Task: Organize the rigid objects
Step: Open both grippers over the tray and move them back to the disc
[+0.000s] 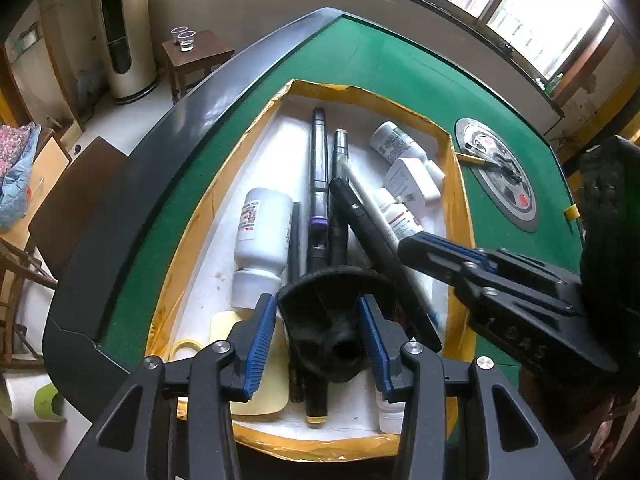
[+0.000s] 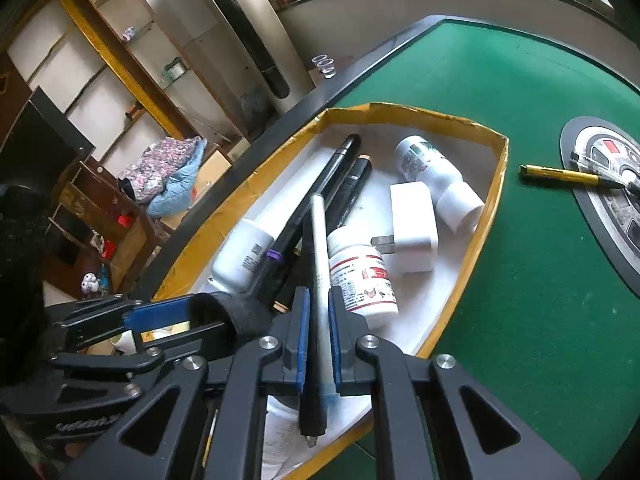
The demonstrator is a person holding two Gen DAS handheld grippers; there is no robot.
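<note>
A yellow-rimmed box (image 1: pixel 460 184) with a white floor sits on the green table and holds several pens, white bottles and a white charger plug (image 1: pixel 412 182). My left gripper (image 1: pixel 318 320) is shut on a black round-topped object (image 1: pixel 332 320) over the box's near end. My right gripper (image 2: pixel 318 316) is shut on a white pen and a black pen (image 2: pixel 320 264) over the box; it shows in the left wrist view (image 1: pixel 416 252). The box (image 2: pixel 496 184), the plug (image 2: pixel 412 224) and a red-labelled bottle (image 2: pixel 362 276) lie just ahead of it.
A yellow-and-black pen (image 2: pixel 568 176) lies on the green felt (image 2: pixel 520 280) to the right, reaching onto a round grey centre plate (image 2: pixel 608 208). The table's dark rim (image 1: pixel 132 184) runs along the left. A side table with cups (image 1: pixel 188 44) stands beyond.
</note>
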